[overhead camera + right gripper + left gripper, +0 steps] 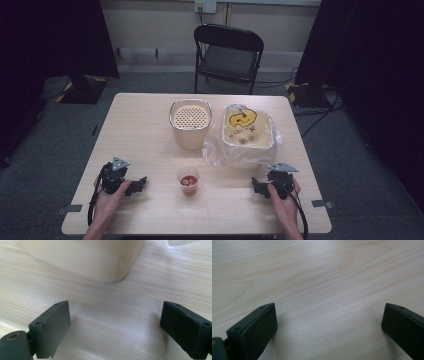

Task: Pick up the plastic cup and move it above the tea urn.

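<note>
My left gripper [136, 185] lies low over the wooden table [145, 125] near its front left, held by a hand. Its jaws stand wide open [329, 312] over bare wood. My right gripper [260, 188] is near the front right, also in a hand, jaws wide open [116, 308] with nothing between them. A small clear cup [189, 180] with red and pale contents stands between the two grippers. Behind it are a cream container with a perforated top [190, 123] and a cream tub [247, 131] wrapped in clear plastic, a yellow face shape inside. The right gripper view shows a cream container's rounded lower corner [85, 257] just ahead.
A black folding chair [227, 56] stands beyond the table's far edge. Dark curtains hang at both sides. Cables run over the grey floor at the right. Bare tabletop lies along the front edge and at the far left.
</note>
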`<state>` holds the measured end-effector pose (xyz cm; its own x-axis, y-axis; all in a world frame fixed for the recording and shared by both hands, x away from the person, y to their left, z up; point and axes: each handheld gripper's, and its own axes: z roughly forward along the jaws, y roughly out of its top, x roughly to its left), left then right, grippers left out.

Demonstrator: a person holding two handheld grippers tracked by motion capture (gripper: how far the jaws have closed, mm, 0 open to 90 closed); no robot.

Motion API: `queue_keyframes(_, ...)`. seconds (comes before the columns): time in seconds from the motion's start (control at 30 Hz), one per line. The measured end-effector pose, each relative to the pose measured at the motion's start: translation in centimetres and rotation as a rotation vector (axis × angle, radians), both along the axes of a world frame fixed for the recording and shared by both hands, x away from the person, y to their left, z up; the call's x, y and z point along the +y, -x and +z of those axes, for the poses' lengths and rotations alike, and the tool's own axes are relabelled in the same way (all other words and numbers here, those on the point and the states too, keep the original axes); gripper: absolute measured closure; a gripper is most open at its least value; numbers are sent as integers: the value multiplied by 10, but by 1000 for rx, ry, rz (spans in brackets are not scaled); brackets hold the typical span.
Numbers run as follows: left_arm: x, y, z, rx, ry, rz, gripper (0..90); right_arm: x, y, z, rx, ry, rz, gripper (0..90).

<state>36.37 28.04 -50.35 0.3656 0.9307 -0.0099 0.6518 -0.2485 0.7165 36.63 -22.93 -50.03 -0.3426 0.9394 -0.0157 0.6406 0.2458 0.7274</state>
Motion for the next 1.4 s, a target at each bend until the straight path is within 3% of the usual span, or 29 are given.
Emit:
queue_keyframes(0.27,0,1,1,-3,-10,5,2,0,0,0,0,0,0,83)
queue_keyframes(0.4,-6,6,5,-19,-7,-8,194,0,0,0,-1,1,-1,83)
queue_keyframes(0.47,-9,7,6,-18,-18,-14,195,0,0,0,0,0,0,83)
queue_keyframes(0.5,-15,12,9,-41,-22,-35,192,0,0,0,0,0,0,83)
queue_keyframes(0.7,-33,30,24,-108,75,-119,211,0,0,0,0,0,0,83)
queue_keyframes(0.73,-33,30,24,-108,75,-119,214,0,0,0,0,0,0,83)
queue_keyframes(0.77,-42,39,29,-142,114,-150,214,0,0,0,0,0,0,83)
queue_keyframes(0.83,-50,48,34,-159,176,-201,215,0,0,0,0,0,0,83)
queue_keyframes(0.87,-50,48,34,-159,176,-201,213,0,0,0,0,0,0,83)
queue_keyframes(0.9,-61,57,37,-179,197,-251,212,0,0,0,0,0,0,83)
queue_keyframes(0.97,-72,62,38,-188,206,-307,199,0,0,0,0,0,0,83)
queue_keyframes(1.07,-85,61,37,-162,227,-352,184,0,0,0,0,0,0,83)
queue_keyframes(1.27,-100,52,32,-154,232,-401,168,0,0,0,0,0,0,83)
queue_keyframes(1.3,-110,50,31,-163,223,-425,168,0,0,0,0,1,0,83)
queue_keyframes(1.4,-125,46,30,-186,195,-438,168,0,0,0,0,1,0,83)
